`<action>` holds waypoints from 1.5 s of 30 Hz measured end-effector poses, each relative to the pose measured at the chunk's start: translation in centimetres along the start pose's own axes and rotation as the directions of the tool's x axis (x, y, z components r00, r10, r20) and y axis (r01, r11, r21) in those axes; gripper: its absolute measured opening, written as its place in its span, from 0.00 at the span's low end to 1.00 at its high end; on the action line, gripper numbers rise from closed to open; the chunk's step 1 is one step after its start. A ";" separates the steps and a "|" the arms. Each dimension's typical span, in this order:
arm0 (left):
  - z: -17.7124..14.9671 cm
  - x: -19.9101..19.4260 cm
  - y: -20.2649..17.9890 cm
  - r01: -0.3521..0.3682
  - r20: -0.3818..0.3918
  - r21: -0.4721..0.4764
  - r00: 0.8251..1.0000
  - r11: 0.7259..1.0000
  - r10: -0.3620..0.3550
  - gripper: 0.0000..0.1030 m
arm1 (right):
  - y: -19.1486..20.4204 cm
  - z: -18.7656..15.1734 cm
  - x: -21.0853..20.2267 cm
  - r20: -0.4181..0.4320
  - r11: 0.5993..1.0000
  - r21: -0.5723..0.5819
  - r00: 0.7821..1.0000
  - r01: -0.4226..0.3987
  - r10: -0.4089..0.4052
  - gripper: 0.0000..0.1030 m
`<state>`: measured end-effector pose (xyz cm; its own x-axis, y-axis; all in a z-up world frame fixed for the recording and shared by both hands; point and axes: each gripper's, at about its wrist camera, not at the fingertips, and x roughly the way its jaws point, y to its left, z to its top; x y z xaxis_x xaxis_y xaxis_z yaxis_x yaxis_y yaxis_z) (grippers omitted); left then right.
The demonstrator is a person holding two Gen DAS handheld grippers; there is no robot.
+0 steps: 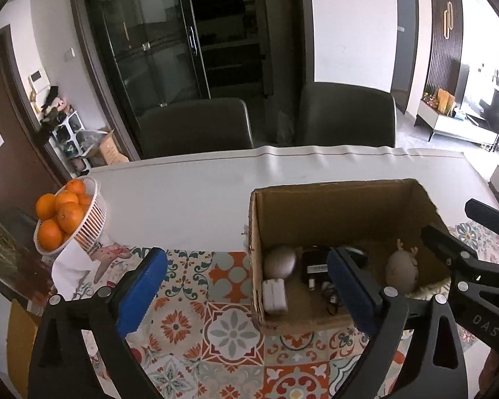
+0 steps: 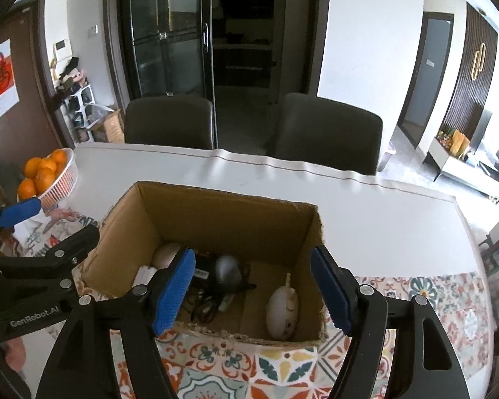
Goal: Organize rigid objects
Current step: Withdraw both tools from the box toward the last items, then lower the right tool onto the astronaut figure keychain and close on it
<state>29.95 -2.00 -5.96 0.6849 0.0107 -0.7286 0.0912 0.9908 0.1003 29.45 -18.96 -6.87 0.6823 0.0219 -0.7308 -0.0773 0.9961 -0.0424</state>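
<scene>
Several rigid items already lie in the box (image 2: 216, 219), which sits on the patterned mat (image 1: 233, 329) near the table's front edge. Inside, left side: a grey oval (image 1: 280, 261), a white block (image 1: 274, 296), a black adapter (image 1: 316, 266) with tangled cable (image 2: 203, 306), and a grey rounded piece (image 2: 228, 271). Right side: a cream deer toy (image 2: 282, 312), lying apart from the rest.

Right gripper (image 2: 259, 294) hangs above the box, jaws wide, holding nothing. Left gripper (image 1: 246, 296) is beside the box's left wall, one finger over the mat and one over the interior; jaws wide, also holding nothing.

No loose rigid item shows on the mat or on the white table (image 1: 189, 199) in either view. Judgement: task near its end or complete; anything left would be out of frame.

Basket of oranges (image 1: 83, 219) stands at far left, well apart from the box. Two dark chairs (image 2: 169, 123) behind the table.
</scene>
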 end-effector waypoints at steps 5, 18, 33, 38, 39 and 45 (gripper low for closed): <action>-1.2 -2.5 -0.4 0.003 0.034 -0.004 0.999 1.000 -0.003 1.00 | -0.6 -1.2 -2.7 0.033 1.000 0.021 0.999 0.018 -0.019 0.70; -5.9 -7.0 -2.7 0.047 0.043 0.016 0.998 0.999 -0.048 1.00 | -1.9 -6.6 -9.0 0.104 0.996 0.056 0.992 0.064 -0.070 0.70; -12.2 -9.1 -5.2 0.098 -0.019 0.049 0.995 0.994 -0.097 1.00 | -2.8 -13.4 -11.9 0.066 0.996 0.071 0.996 0.053 -0.058 0.70; -13.9 -8.9 -6.1 0.102 -0.044 0.074 0.994 0.992 -0.099 1.00 | -2.9 -15.7 -11.5 0.022 0.995 0.089 0.999 0.032 -0.034 0.70; -14.2 -8.7 -6.2 0.110 -0.059 0.073 0.993 0.991 -0.106 1.00 | -3.0 -16.2 -11.4 0.011 0.995 0.096 1.000 0.025 -0.026 0.70; -16.4 -7.7 -6.9 0.132 -0.128 0.071 0.984 0.989 -0.123 1.00 | -3.1 -18.6 -10.5 -0.051 0.993 0.115 0.999 -0.005 0.010 0.67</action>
<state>12.19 -6.68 -12.22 0.5707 -0.0938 -0.8158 0.2325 0.9713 0.0510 8.99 -23.82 -11.73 0.6432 0.0279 -0.7652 0.0035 0.9992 0.0393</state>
